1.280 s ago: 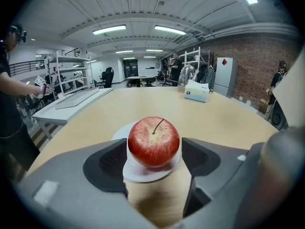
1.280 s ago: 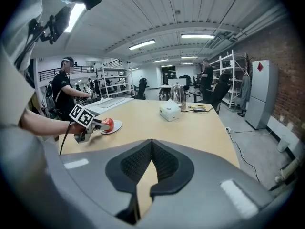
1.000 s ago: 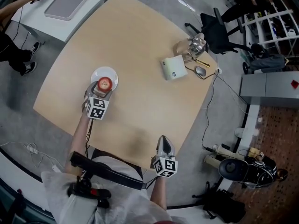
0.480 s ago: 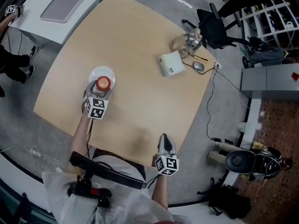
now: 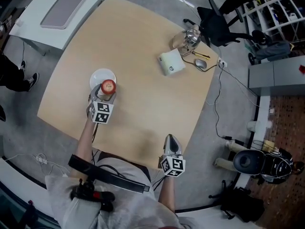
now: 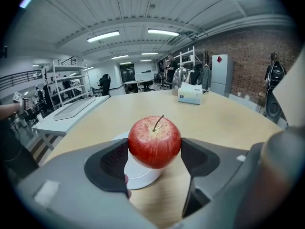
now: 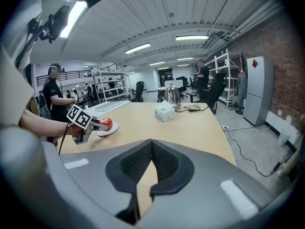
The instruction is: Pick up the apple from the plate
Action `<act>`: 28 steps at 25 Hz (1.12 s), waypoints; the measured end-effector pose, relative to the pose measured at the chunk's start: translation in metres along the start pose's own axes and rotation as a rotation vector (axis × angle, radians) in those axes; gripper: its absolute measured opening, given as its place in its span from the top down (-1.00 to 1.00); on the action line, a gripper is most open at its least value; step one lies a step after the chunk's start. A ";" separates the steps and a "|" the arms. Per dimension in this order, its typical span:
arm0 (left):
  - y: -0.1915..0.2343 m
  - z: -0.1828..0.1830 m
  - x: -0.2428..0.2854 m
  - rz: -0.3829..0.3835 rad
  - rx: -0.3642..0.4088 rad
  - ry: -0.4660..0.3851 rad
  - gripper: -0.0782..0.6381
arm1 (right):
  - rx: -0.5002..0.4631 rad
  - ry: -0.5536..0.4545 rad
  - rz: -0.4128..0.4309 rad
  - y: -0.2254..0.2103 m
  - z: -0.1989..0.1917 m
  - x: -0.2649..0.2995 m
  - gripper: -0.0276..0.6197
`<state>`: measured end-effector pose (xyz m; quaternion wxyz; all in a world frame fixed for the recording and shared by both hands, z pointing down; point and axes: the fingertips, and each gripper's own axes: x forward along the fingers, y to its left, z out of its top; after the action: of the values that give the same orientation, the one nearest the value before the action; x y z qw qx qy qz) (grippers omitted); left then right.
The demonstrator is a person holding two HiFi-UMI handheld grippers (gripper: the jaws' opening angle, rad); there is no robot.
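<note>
**Left gripper closed on the apple at the plate**

1. Left gripper [image 6: 155, 150]: the jaws stand a little apart, at the apple's width. Both dark ribbed pads [image 6: 110, 162] press against the sides of a round, glossy red apple [image 6: 154, 138]. The apple has fine pale streaks and a thin brown stem tilted to the right.

2. Apple position: it sits over the near rim of the round white plate [image 5: 99, 76], on the person's side. No view shows whether the apple's underside touches the plate.

3. Right gripper [image 7: 151, 157]: the jaws are closed pad to pad with nothing between them. It is held at the near edge of the light wooden table [image 5: 143, 104], well apart from the plate and to its right.

4. Surroundings: nothing stands between the plate and either gripper.
   - Far right of the plate, at the table's far corner, lie a white rectangular box [image 5: 171, 62], a shiny metal kettle [image 5: 189, 37], a grey computer mouse [image 5: 200, 63] and a yellow pen [image 5: 200, 54].
   - Beyond that corner stands a black office chair [image 5: 217, 20].
   - Beyond the plate, off the table, is a white side table [image 5: 28, 25].

5. View differences:
   - Only the left gripper view shows the stem and the pad contact.
   - Only the right gripper view shows the left gripper side-on, with a person [image 7: 52, 97] standing behind it.
   - Only the head view shows the full table layout.
</note>
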<state>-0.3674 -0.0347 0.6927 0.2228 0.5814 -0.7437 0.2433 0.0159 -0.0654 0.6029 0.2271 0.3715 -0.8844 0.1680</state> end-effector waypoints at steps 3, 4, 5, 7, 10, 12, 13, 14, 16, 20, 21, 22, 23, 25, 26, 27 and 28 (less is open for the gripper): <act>-0.013 0.014 -0.007 -0.012 0.001 -0.025 -0.25 | 0.006 -0.009 -0.005 -0.009 0.001 -0.002 0.90; -0.019 0.019 -0.010 -0.019 0.007 -0.035 -0.25 | 0.010 -0.012 -0.008 -0.012 0.000 -0.003 0.90; -0.025 0.024 -0.012 -0.028 0.015 -0.046 -0.25 | 0.014 -0.016 -0.011 -0.014 -0.001 -0.004 0.90; -0.040 0.034 -0.017 -0.050 0.034 -0.068 -0.25 | 0.020 -0.023 -0.015 -0.019 -0.004 -0.005 0.90; -0.064 0.046 -0.024 -0.087 0.063 -0.090 -0.25 | 0.025 -0.031 -0.023 -0.026 -0.006 -0.010 0.90; -0.080 0.053 -0.027 -0.110 0.078 -0.100 -0.25 | 0.032 -0.035 -0.031 -0.031 -0.006 -0.014 0.90; -0.087 0.055 -0.028 -0.122 0.086 -0.105 -0.25 | 0.035 -0.038 -0.035 -0.034 -0.006 -0.016 0.90; -0.095 0.058 -0.029 -0.136 0.095 -0.110 -0.25 | 0.039 -0.040 -0.040 -0.037 -0.007 -0.018 0.90; -0.111 0.062 -0.030 -0.161 0.114 -0.119 -0.25 | 0.045 -0.043 -0.049 -0.043 -0.010 -0.023 0.90; -0.143 0.070 -0.033 -0.213 0.146 -0.127 -0.25 | 0.064 -0.051 -0.075 -0.057 -0.018 -0.036 0.90; -0.152 0.071 -0.032 -0.226 0.152 -0.129 -0.25 | 0.069 -0.053 -0.082 -0.062 -0.021 -0.039 0.90; -0.161 0.071 -0.031 -0.236 0.158 -0.130 -0.25 | 0.075 -0.054 -0.089 -0.066 -0.024 -0.042 0.90; -0.170 0.072 -0.031 -0.245 0.162 -0.131 -0.25 | 0.080 -0.055 -0.095 -0.071 -0.027 -0.046 0.90; -0.186 0.074 -0.030 -0.262 0.169 -0.134 -0.25 | 0.091 -0.056 -0.107 -0.079 -0.033 -0.052 0.90; -0.192 0.075 -0.029 -0.271 0.173 -0.135 -0.25 | 0.096 -0.057 -0.113 -0.082 -0.035 -0.055 0.90; -0.198 0.077 -0.029 -0.280 0.178 -0.137 -0.25 | 0.100 -0.058 -0.120 -0.084 -0.037 -0.057 0.90; -0.202 0.079 -0.028 -0.289 0.183 -0.140 -0.25 | 0.104 -0.060 -0.125 -0.085 -0.038 -0.059 0.90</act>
<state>-0.1683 -0.1036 0.6342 0.1490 0.7158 -0.6407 0.2343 0.1252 -0.0707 0.6145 0.1911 0.4423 -0.8559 0.1880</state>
